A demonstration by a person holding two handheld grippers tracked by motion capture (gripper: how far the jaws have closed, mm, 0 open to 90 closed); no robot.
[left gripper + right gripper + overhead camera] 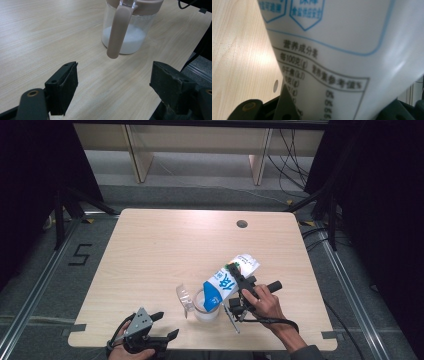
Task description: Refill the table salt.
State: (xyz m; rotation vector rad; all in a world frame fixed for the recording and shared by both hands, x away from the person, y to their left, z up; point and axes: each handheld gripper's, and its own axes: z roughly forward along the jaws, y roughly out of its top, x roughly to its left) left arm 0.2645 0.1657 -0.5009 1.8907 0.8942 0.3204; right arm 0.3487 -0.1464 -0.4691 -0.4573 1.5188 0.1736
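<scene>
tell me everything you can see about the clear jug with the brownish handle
The jug is a clear, plastic-looking pitcher with a pinkish-brown rim band and a long handle of the same colour that hangs free at its lower end. It stands upright near the front of the wooden table, and white powder or grains cover its bottom. Its clear lid is flipped open to one side. The white-and-blue bag, tilted mouth-down, reaches into its opening. The left gripper's open jaws face the handle without touching it.

A white bag (pixel 352 57) with blurred blue print sits gripped between the tool's jaws, apparently tilted.
</scene>
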